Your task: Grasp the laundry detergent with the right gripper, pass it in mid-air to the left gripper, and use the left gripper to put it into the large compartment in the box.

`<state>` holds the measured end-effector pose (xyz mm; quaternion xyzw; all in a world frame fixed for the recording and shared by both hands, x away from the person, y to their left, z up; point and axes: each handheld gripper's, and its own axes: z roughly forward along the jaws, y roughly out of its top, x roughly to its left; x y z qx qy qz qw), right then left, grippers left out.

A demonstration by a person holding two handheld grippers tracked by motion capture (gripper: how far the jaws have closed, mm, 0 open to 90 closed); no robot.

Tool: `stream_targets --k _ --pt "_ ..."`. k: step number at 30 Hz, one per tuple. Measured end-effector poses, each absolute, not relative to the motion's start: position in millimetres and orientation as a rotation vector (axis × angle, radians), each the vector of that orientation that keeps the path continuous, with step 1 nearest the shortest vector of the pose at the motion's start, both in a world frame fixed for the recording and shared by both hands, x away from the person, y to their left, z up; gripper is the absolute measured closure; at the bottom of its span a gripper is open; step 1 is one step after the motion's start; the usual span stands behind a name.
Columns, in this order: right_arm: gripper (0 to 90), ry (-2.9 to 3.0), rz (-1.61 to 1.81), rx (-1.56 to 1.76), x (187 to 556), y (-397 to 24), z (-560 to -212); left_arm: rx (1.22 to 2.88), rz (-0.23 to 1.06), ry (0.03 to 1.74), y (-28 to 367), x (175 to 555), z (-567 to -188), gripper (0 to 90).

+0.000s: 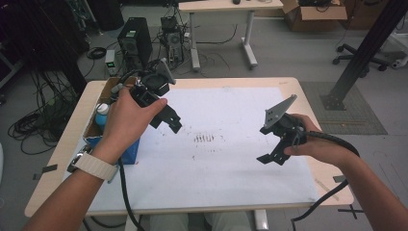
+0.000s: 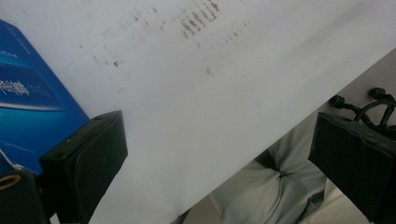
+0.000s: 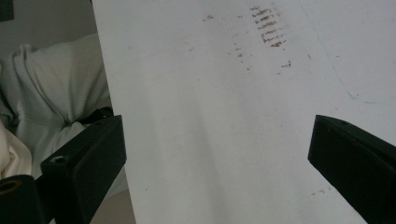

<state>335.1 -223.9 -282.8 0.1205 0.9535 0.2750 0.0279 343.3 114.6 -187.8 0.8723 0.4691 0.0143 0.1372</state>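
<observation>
Nearest your left gripper (image 1: 173, 124) is the blue box (image 1: 130, 153), standing at the near-left edge of the white sheet (image 1: 231, 163), with a cardboard tray (image 1: 103, 94) just behind it that holds a blue-capped bottle (image 1: 101, 114). Judging by its flat printed face in the left gripper view (image 2: 32, 98), the blue box is likely light, thin-walled card: stiff along its edges, soft across its broad panels, and a little slick. Take it across the narrow thickness near an upper corner, and squeeze gently, since a hard pinch would probably dent it (whether it is full or empty you cannot tell from here). Your left hand (image 1: 127, 122) hangs above and just right of the blue box, its jaws spread wide and holding nothing, pointed down toward the sheet. Your right gripper (image 1: 270, 160) is well apart from the blue box, over the right half of the sheet beyond the brown smudges (image 1: 204, 138), tipped downward, jaws also wide apart and empty.
</observation>
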Motion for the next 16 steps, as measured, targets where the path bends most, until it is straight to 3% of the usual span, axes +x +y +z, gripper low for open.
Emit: stream_targets --k 16 --pt "4.3 2.944 0.851 0.365 335.2 -222.6 -281.9 2.521 0.037 1.355 117.3 342.7 -187.7 4.7"
